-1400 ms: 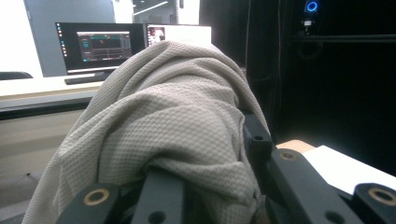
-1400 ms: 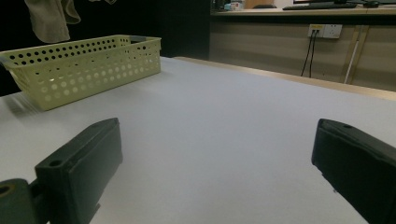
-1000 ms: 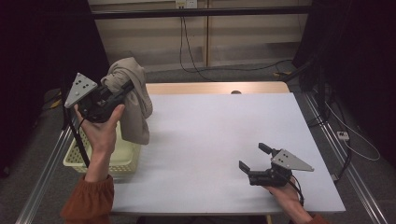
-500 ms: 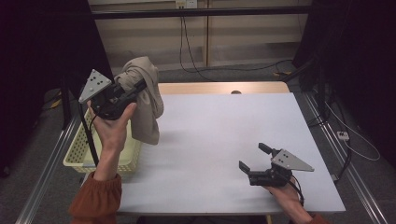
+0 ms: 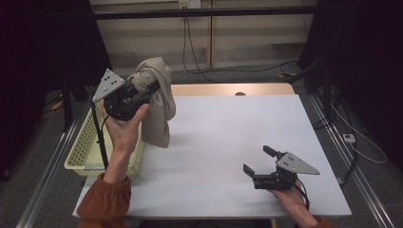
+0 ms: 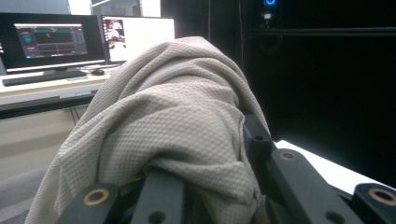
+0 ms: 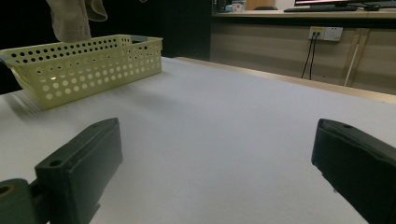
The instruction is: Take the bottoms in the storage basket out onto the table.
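High view: one cloth (image 5: 158, 102), one basket (image 5: 84, 149).

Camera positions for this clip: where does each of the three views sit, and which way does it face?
High view: above the person's side, looking forward and down on the table; both forearms, left gripper, right gripper.
Left gripper view: on the raised left gripper, facing the beige cloth it clamps.
Right gripper view: low over the table, facing the yellow basket between open jaws.
Shared: cloth, basket.
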Demonstrator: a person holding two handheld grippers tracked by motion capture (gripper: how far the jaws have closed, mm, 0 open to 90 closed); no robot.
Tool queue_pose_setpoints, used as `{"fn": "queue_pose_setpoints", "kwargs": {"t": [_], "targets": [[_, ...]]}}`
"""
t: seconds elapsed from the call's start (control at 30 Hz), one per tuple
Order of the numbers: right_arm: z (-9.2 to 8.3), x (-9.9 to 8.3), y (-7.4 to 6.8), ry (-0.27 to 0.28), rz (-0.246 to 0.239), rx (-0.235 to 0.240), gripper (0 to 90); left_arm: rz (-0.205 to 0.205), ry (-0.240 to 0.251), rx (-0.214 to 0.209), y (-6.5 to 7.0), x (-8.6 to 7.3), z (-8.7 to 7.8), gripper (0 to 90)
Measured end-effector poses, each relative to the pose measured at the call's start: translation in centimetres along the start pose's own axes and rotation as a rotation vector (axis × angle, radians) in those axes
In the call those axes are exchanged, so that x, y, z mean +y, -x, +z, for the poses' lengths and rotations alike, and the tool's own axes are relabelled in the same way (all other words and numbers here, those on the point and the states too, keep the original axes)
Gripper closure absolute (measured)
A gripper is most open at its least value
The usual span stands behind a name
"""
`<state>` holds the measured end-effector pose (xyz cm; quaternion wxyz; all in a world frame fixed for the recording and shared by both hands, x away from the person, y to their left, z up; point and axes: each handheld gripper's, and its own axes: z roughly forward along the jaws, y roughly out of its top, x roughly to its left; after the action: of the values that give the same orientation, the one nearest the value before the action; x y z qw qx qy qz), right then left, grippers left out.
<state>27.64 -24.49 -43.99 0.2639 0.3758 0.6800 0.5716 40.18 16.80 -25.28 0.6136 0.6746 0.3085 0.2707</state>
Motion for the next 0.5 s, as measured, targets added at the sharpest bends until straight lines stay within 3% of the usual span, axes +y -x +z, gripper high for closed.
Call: {"fn": "queue_pose_setpoints", "kwargs": {"t": [0.5], "targets": [[0.0,0.0,0.0,-0.001,0.004,0.000,2.0,0.004,-0.017,-0.045,1.3,-0.3,1.5,75.0]]}}
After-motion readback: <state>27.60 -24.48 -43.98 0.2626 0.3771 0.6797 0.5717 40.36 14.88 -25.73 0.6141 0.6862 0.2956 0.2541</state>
